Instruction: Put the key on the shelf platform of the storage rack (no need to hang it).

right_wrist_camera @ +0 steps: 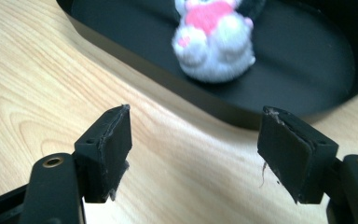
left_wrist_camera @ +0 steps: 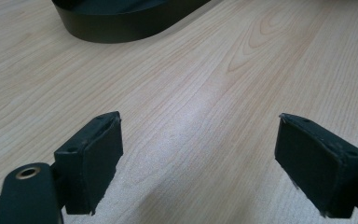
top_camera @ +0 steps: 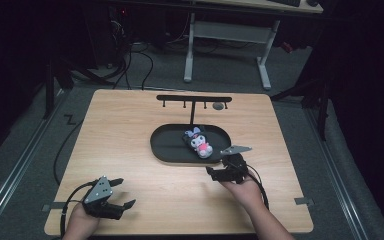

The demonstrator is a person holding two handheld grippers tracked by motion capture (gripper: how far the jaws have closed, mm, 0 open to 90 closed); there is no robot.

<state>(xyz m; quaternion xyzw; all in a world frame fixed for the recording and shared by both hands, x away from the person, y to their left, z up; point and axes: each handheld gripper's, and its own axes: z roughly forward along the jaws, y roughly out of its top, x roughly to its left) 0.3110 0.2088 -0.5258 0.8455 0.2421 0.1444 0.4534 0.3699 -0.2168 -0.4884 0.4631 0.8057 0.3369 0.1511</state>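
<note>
Near the desk's right edge, the right gripper, jaws wide and empty, faces the plush toy in the black tray; the left gripper, at the near left corner, gapes wide too.

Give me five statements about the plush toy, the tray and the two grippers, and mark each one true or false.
1. The plush toy lies inside the black oval tray. True.
2. The right gripper is clamped on the toy. False: its jaws stand apart with nothing between them, short of the tray's rim.
3. The left gripper is open over bare wood. True.
4. The tray sits at the table's near left corner. False: it sits near the middle of the wooden table, in front of the black rack.
5. The toy has a pink front. True.
</note>
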